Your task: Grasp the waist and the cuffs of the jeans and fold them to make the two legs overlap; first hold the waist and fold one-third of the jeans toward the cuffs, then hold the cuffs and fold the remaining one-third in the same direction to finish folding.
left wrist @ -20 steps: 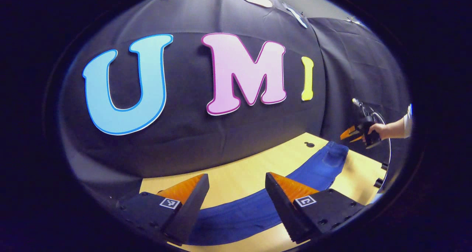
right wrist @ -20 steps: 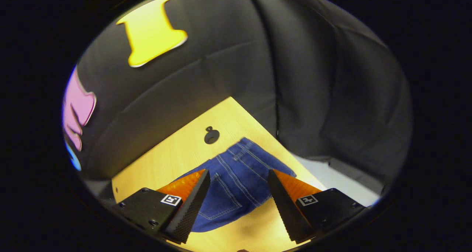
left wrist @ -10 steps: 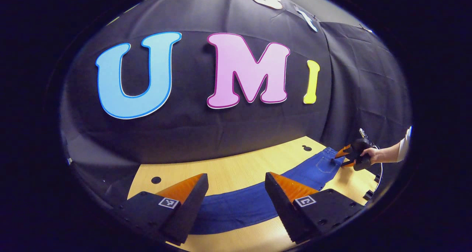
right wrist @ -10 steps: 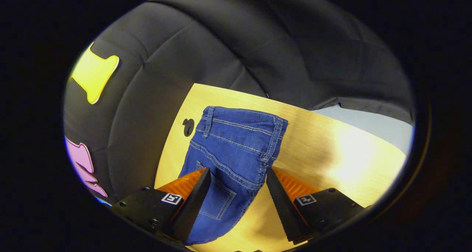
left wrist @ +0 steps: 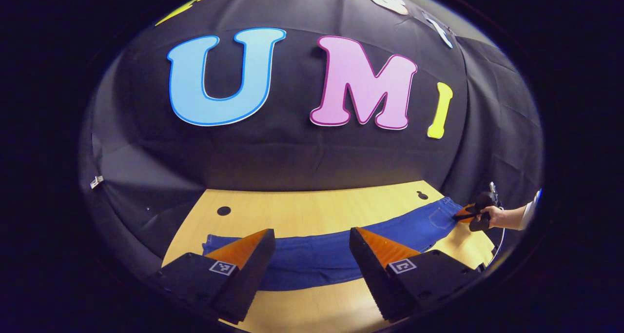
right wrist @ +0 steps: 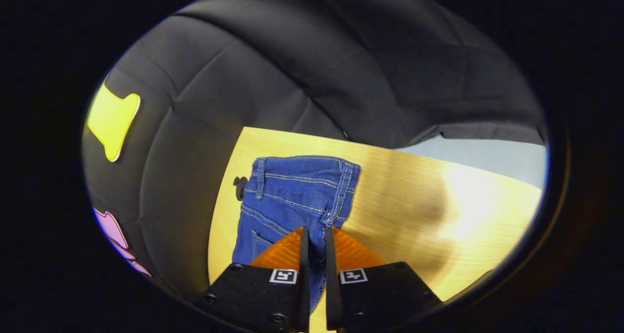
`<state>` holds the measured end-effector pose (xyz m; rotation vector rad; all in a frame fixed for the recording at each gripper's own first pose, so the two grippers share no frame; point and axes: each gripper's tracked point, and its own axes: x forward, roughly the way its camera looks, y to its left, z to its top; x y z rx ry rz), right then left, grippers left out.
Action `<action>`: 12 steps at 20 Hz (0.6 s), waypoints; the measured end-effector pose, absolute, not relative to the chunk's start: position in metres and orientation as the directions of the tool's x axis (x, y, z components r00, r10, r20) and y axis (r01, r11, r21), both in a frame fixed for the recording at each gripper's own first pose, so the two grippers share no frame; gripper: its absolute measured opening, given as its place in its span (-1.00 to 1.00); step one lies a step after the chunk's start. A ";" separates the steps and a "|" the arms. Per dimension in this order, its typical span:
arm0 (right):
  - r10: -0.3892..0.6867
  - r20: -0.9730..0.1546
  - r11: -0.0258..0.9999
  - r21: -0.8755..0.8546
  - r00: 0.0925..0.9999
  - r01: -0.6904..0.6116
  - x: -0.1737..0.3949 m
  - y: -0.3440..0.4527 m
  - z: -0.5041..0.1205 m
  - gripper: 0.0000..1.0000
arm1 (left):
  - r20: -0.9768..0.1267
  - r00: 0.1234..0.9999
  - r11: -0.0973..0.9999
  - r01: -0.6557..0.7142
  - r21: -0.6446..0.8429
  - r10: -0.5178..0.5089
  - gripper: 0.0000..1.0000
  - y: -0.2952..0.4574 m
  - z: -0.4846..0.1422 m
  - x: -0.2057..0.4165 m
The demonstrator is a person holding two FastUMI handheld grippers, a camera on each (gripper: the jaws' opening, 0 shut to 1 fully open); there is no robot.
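Observation:
Blue jeans (left wrist: pixel 312 260) lie stretched flat across the wooden table (left wrist: pixel 312 208), cuffs (left wrist: pixel 210 240) at the left, waist at the far right. My left gripper (left wrist: pixel 311 231) hovers open over the middle of the legs, with nothing between its fingers. In the left gripper view a hand (left wrist: pixel 495 217) holds my right gripper (left wrist: pixel 463 216) at the waist end. In the right gripper view the right gripper (right wrist: pixel 314 230) is shut on the side seam of the jeans (right wrist: pixel 292 191), just below the waistband (right wrist: pixel 302 161), with denim in the narrow gap.
Black cloth walls stand right behind the table on the far side and at the right. Round holes (left wrist: pixel 224 210) (left wrist: pixel 422 195) mark the tabletop, and one hole (right wrist: pixel 240 186) lies beside the waist. Bare wood (right wrist: pixel 414 216) stretches right of the waist; grey floor (right wrist: pixel 487 152) lies beyond the table edge.
The right gripper came down onto the jeans' side by the waist and went from wide open to shut on the denim. The left gripper tilted down, bringing the cuffs into sight, and stayed open.

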<state>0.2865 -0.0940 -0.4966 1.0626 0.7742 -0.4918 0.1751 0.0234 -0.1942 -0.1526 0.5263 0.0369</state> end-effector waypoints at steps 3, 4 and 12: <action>-0.013 -0.698 0.519 0.608 0.716 0.601 0.289 -0.093 -0.444 -0.84 | -0.501 0.865 0.983 -0.127 -0.135 0.043 0.95 0.048 -0.191 0.152; -0.015 -0.673 0.548 0.613 0.739 0.569 0.294 -0.088 -0.424 -0.84 | -0.499 0.865 0.980 -0.141 -0.142 0.052 0.94 0.054 -0.191 0.144; 0.080 -0.447 0.859 0.485 0.891 0.166 0.295 0.029 -0.248 -0.85 | -0.515 0.854 0.932 -0.241 -0.271 0.071 0.92 0.108 -0.195 0.097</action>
